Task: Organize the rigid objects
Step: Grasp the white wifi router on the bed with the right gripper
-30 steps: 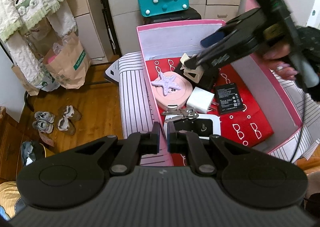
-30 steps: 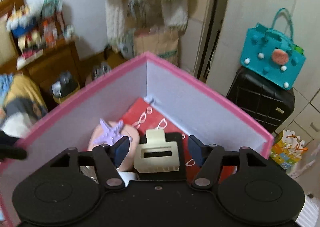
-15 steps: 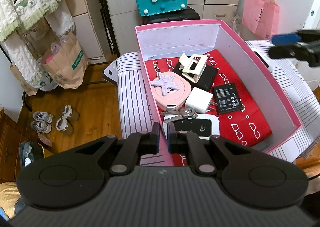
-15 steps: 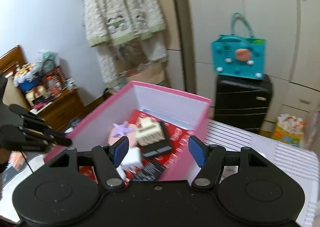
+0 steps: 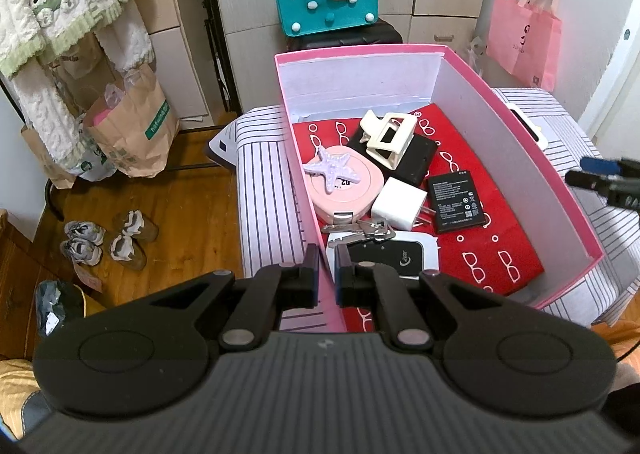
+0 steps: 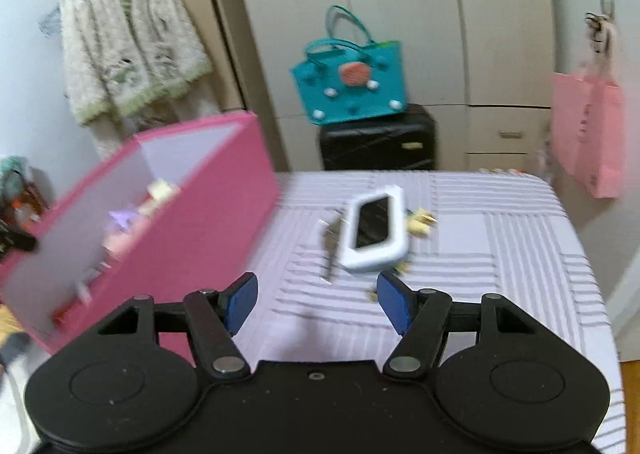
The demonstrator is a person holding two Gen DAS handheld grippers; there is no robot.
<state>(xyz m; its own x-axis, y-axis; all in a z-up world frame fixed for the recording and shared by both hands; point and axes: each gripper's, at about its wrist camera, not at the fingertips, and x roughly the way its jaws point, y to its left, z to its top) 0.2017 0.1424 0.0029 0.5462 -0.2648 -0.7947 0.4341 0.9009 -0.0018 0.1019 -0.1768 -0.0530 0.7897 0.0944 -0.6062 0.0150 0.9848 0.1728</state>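
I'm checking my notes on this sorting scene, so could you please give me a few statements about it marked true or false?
1. The cream hair claw lies inside the pink box. True.
2. The right gripper carries the hair claw. False: its jaws are open and empty.
3. The left gripper has shut jaws. True.
4. The purple starfish lies on the striped cloth. False: it rests on the pink round case.

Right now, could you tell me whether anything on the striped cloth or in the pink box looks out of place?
Yes: a white-framed device and small bits still lie loose on the striped cloth, outside the pink box. In the box, the cream hair claw sits askew on a black item.
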